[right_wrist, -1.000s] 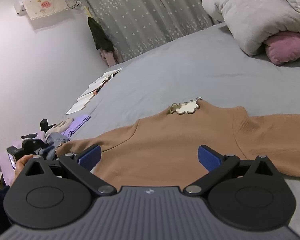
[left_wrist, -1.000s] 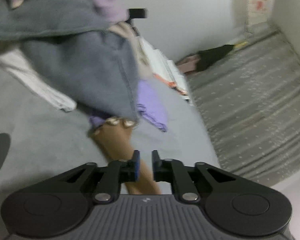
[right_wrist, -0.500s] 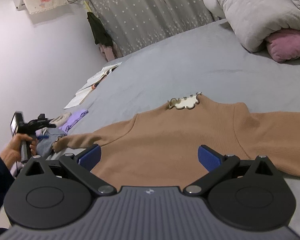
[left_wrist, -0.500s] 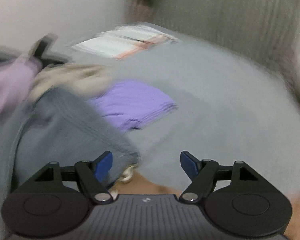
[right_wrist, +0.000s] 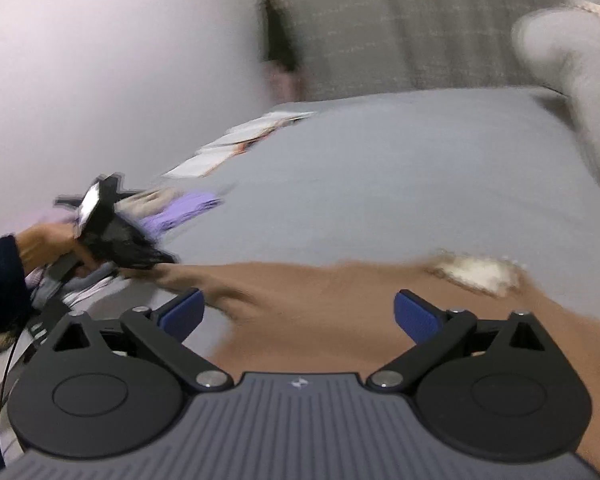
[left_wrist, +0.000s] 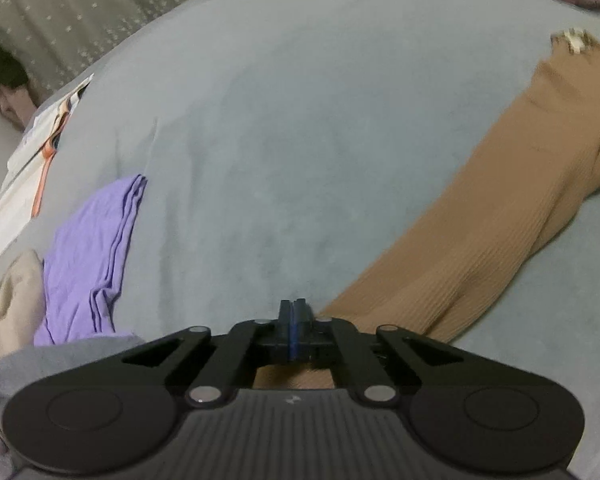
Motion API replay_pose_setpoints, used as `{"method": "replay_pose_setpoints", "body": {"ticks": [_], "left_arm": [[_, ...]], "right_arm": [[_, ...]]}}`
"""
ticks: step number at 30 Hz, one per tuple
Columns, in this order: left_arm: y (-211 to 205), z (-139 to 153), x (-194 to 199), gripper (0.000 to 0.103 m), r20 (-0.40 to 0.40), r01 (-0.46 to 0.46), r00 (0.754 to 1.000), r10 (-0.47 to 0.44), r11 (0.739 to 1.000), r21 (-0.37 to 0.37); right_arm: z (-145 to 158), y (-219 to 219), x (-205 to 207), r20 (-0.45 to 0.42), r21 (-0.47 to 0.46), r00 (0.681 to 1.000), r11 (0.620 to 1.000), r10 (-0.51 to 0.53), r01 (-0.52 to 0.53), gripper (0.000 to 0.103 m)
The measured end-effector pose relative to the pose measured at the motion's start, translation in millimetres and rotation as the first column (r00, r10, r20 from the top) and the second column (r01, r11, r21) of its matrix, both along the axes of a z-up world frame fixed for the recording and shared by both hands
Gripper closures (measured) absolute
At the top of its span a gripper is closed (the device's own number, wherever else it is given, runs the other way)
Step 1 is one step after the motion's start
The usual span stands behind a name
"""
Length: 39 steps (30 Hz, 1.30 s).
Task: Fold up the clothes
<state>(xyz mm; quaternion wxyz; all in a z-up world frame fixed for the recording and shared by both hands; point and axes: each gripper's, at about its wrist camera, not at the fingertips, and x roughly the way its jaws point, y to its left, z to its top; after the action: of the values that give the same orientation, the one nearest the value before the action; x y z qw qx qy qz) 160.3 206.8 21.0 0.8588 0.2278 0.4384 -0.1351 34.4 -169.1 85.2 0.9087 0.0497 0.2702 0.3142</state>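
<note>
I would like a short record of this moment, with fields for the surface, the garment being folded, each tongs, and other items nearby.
surface: grey bed sheet
garment: tan ribbed sweater, spread flat, sleeve stretched toward the left tongs
left tongs: shut, at the sleeve end; whether cloth is pinched cannot be told
right tongs: open, over the sweater body
nearby: folded purple cloth, open book, grey garment

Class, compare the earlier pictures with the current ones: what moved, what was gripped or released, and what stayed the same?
The left gripper, open half a second ago over the grey clothes pile, has swung right to the brown sweater's sleeve end and shut there; whether it pinches the cuff is hidden. The right gripper stays open above the sweater body, though its view has shifted and blurred. The purple folded cloth and the bed are unchanged.
</note>
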Motion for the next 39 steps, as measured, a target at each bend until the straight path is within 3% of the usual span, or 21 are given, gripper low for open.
{"method": "replay_pose_setpoints", "body": {"ticks": [1,3,8,9,10,12,14,15,18,20,22,24,26,28,29,30,33,36,37,38,39], "left_arm": [[5,5,-3,0.103,0.009,-0.008,1.0,0.009,0.999,-0.037],[14,12,-6,0.103,0.02,-0.029,0.999,0.031,0.995,-0.094],[18,15,-13,0.103,0.021,-0.024,0.999,0.026,0.996,-0.088],[19,18,-12,0.103,0.022,-0.035,0.999,0.037,0.994,-0.103],[21,19,-12,0.103,0.019,-0.042,0.999,0.044,0.993,-0.111],[29,18,-13,0.103,-0.004,-0.04,0.999,0.039,0.994,-0.1],[23,16,-22,0.103,-0.034,0.027,0.999,-0.028,0.999,-0.045],[19,11,-28,0.102,-0.05,0.071,0.996,-0.071,0.997,-0.014],[21,10,-27,0.101,-0.039,0.039,0.998,-0.04,0.999,-0.012],[26,14,-24,0.1,-0.027,0.014,1.0,-0.015,0.999,-0.045],[36,16,-24,0.097,-0.022,0.007,1.0,-0.009,0.997,-0.072],[44,18,-26,0.095,-0.021,-0.001,1.0,-0.001,0.996,-0.093],[47,15,-29,0.094,-0.027,0.0,1.0,-0.002,0.997,-0.071],[43,20,-34,0.092,-0.028,0.013,0.999,-0.015,0.998,-0.059],[39,23,-37,0.087,-0.024,0.041,0.999,-0.042,0.997,-0.06],[36,26,-40,0.075,-0.018,0.066,0.998,-0.068,0.996,-0.06],[34,25,-39,0.053,0.002,0.114,0.994,-0.114,0.992,-0.046],[19,10,-30,0.05,-0.007,0.139,0.99,-0.139,0.99,0.035],[15,7,-29,0.051,-0.005,0.151,0.988,-0.151,0.987,0.06],[13,8,-33,0.064,0.001,0.171,0.985,-0.172,0.983,0.066],[9,9,-35,0.093,-0.006,0.188,0.982,-0.188,0.98,0.062]], "right_arm": [[-3,29,6,0.002,-0.024,0.999,0.999,0.047,-0.047,0.036],[-15,102,18,0.013,-0.111,0.987,0.982,0.158,-0.155,0.045],[-52,200,36,0.023,-0.311,0.977,0.93,0.214,-0.196,0.053],[-56,205,41,-0.002,-0.303,0.979,0.933,0.206,-0.197,0.067],[-61,206,46,-0.07,-0.259,0.975,0.94,0.213,-0.224,0.101],[-66,209,43,-0.161,-0.231,0.949,0.925,0.271,-0.303,0.102],[-52,207,29,-0.178,-0.272,0.907,0.867,0.381,-0.418,0.101],[-37,199,34,-0.154,-0.247,0.905,0.872,0.396,-0.423,0.096],[8,170,81,-0.053,-0.093,0.955,0.951,0.293,-0.296,0.078],[10,173,128,-0.09,-0.12,0.97,0.965,0.224,-0.234,0.078],[-2,187,151,-0.148,-0.204,0.962,0.945,0.227,-0.255,0.077],[-26,206,169,-0.229,-0.294,0.938,0.901,0.259,-0.321,0.075],[-46,227,171,-0.271,-0.323,0.904,0.854,0.33,-0.408,0.066],[-47,233,168,-0.272,-0.318,0.891,0.84,0.362,-0.439,0.038],[-46,237,164,-0.271,-0.313,0.882,0.831,0.386,-0.46,0.035],[-44,240,160,-0.27,-0.312,0.875,0.823,0.403,-0.475,0.035],[-41,244,156,-0.275,-0.337,0.856,0.79,0.437,-0.512,0.036],[-49,250,155,-0.293,-0.384,0.857,0.769,0.424,-0.511,0.044],[-49,253,153,-0.287,-0.407,0.861,0.761,0.419,-0.505,0.053],[-48,256,151,-0.276,-0.433,0.867,0.751,0.416,-0.498,0.064],[-47,260,148,-0.263,-0.453,0.871,0.744,0.415,-0.491,0.1]]}}
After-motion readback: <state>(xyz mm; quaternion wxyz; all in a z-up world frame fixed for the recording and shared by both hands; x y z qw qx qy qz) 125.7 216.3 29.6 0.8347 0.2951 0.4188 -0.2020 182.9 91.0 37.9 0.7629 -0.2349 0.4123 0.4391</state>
